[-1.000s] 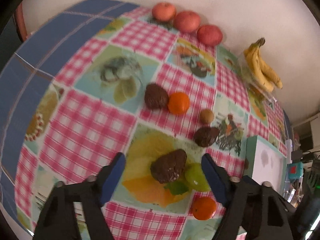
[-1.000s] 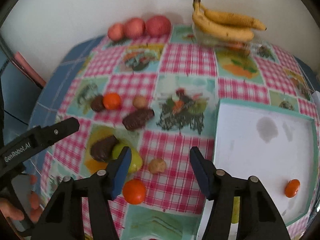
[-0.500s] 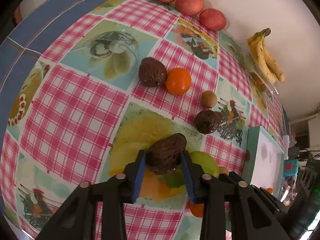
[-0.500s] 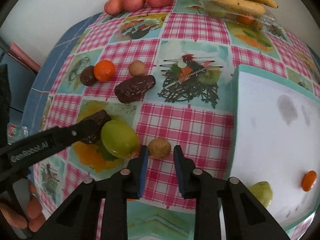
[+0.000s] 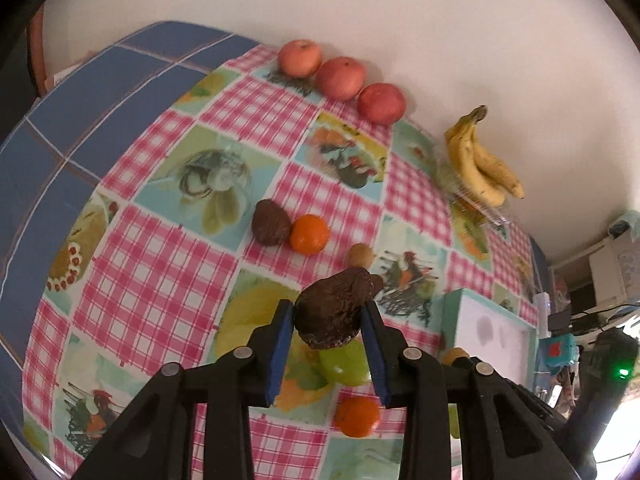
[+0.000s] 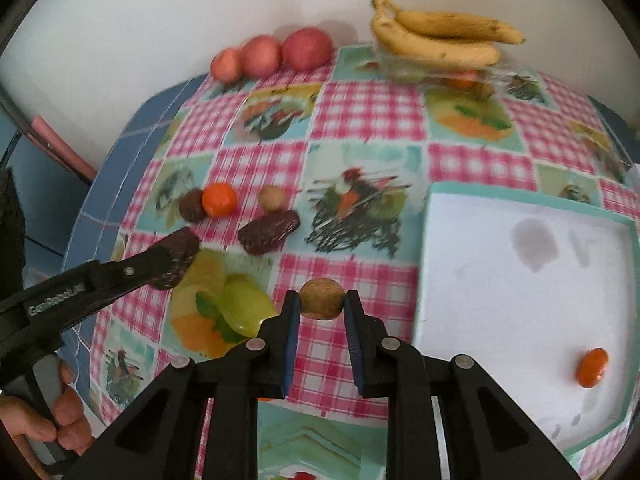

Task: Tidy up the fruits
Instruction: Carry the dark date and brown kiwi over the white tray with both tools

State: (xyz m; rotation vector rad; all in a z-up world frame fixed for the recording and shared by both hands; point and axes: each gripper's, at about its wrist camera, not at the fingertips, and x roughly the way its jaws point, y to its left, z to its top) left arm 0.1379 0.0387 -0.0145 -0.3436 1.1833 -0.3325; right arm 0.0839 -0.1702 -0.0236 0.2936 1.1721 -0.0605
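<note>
The job looks only just started. In the right wrist view, the white tray with the teal rim on the right side of the frame holds only one small orange fruit near its lower right corner. Most fruit is not sorted yet — it lies on the pink checked tablecloth with fruit pictures.

Two fruits are being picked up now. The left gripper is clamped on a dark brown, wrinkly avocado, low in the middle of the left wrist view. The avocado looks lifted off the cloth; its skin is rough and dull. The right gripper is squeezed tight on a small round tan fruit, low in the middle of its own view. I cannot tell if this one is off the cloth yet.

Left to sort:
- a shiny green fruit just under the held avocado
- an orange mandarin below it
- a second dark avocado touching another mandarin in the middle
- one more small tan fruit just above the held avocado
- a long dark avocado in the middle of the right wrist view

Three red apples sit in a row at the top by the wall — already neat, I think. The yellow bananas rest on a clear plastic box at the upper right.
</note>
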